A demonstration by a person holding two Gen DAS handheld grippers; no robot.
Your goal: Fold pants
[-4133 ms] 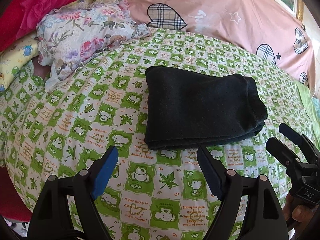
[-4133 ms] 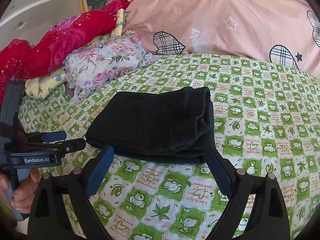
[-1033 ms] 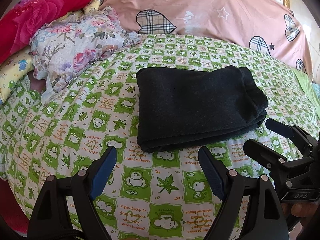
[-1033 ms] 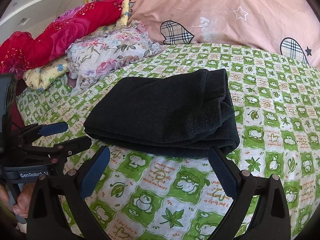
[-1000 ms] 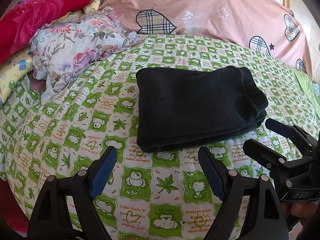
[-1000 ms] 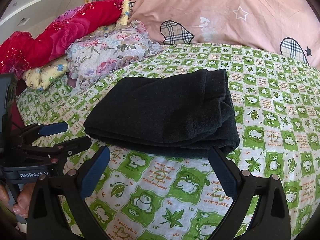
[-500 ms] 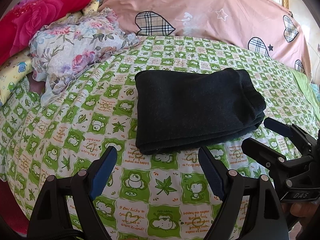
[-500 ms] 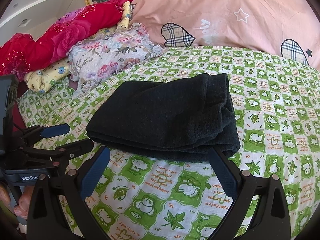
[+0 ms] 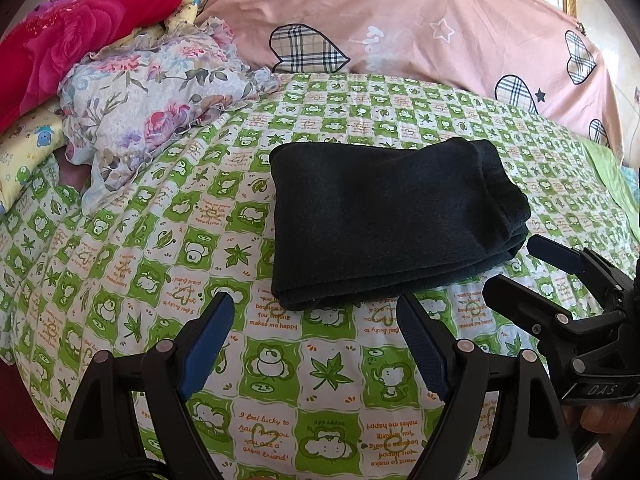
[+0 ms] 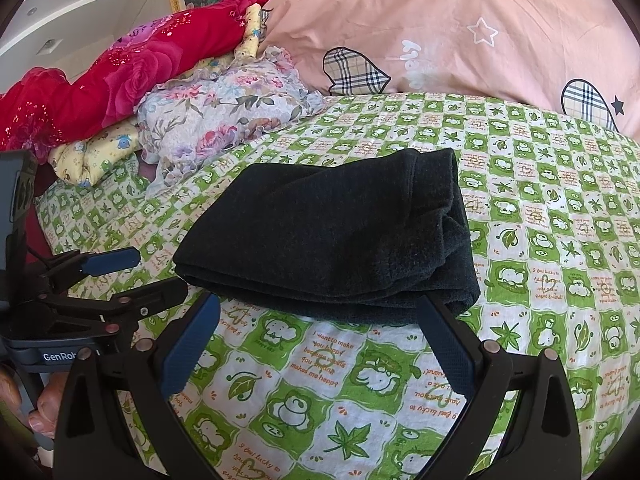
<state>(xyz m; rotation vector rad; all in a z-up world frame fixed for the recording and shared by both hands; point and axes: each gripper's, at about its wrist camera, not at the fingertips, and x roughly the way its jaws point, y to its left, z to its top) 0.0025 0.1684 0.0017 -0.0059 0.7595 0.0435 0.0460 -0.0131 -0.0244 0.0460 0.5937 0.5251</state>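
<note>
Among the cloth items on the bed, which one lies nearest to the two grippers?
The folded black pants, flat on the green checked sheet. The floral cloth and red blanket lie farther back.

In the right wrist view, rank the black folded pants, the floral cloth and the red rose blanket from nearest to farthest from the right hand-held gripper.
From the right hand-held gripper:
1. Black folded pants, just ahead on the green sheet.
2. Floral cloth, farther back on the left.
3. Red rose blanket, behind the cloth, far left.
</note>
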